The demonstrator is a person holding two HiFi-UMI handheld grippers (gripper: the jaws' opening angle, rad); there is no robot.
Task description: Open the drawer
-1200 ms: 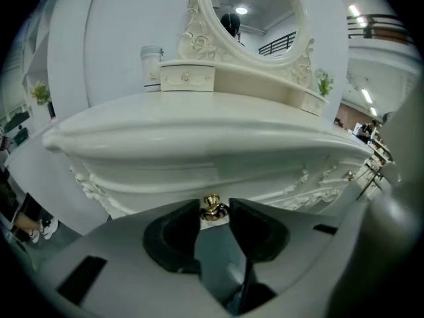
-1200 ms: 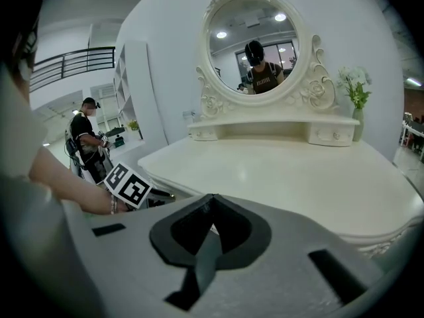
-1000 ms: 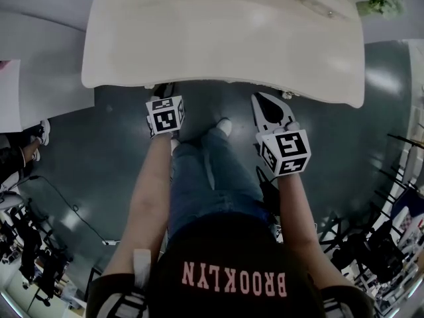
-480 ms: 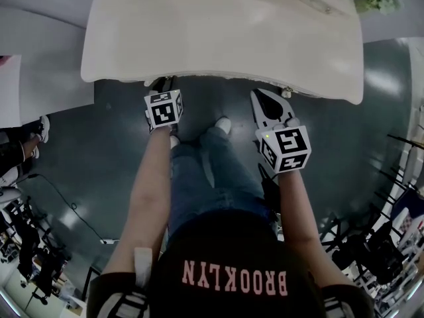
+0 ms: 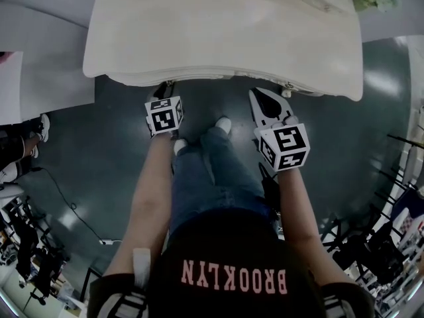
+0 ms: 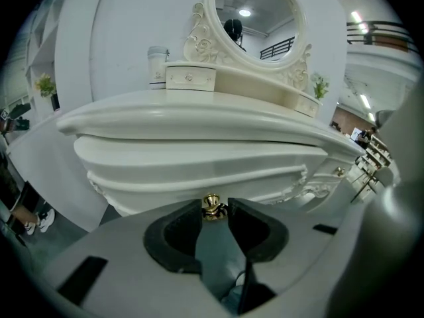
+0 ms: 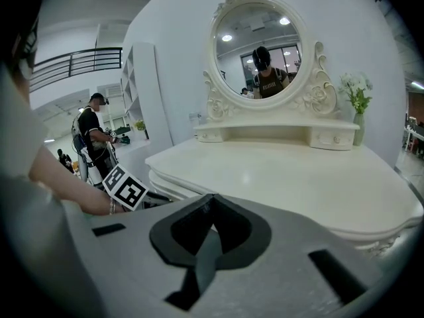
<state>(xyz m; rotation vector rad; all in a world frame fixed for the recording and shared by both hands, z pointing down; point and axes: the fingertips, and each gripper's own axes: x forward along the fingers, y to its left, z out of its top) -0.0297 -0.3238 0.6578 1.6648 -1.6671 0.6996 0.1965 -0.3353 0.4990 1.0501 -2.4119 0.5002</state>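
Observation:
A white dressing table (image 5: 225,32) fills the top of the head view. Its curved drawer front (image 6: 199,171) shows just below the table top, and also as a thin band, the drawer front (image 5: 172,79), past the table's front edge. My left gripper (image 6: 214,212) is shut on the drawer's small gold knob (image 6: 212,205), which sits between the pads. In the head view the left gripper (image 5: 162,90) reaches under the table edge. My right gripper (image 5: 260,95) hangs to the right, off the table, and the right gripper (image 7: 211,203) is shut on nothing.
An oval mirror (image 6: 255,18) and small top drawers (image 6: 190,77) stand at the table's back, with a flower vase (image 7: 358,101) at the right. A second gold knob (image 6: 340,171) sits further right. My legs and shoes (image 5: 224,126) are below; another person (image 7: 93,138) stands at the left.
The drawer front now shows a little beyond the table's front edge. The left gripper has drawn back slightly with the knob. The right gripper has kept its place.

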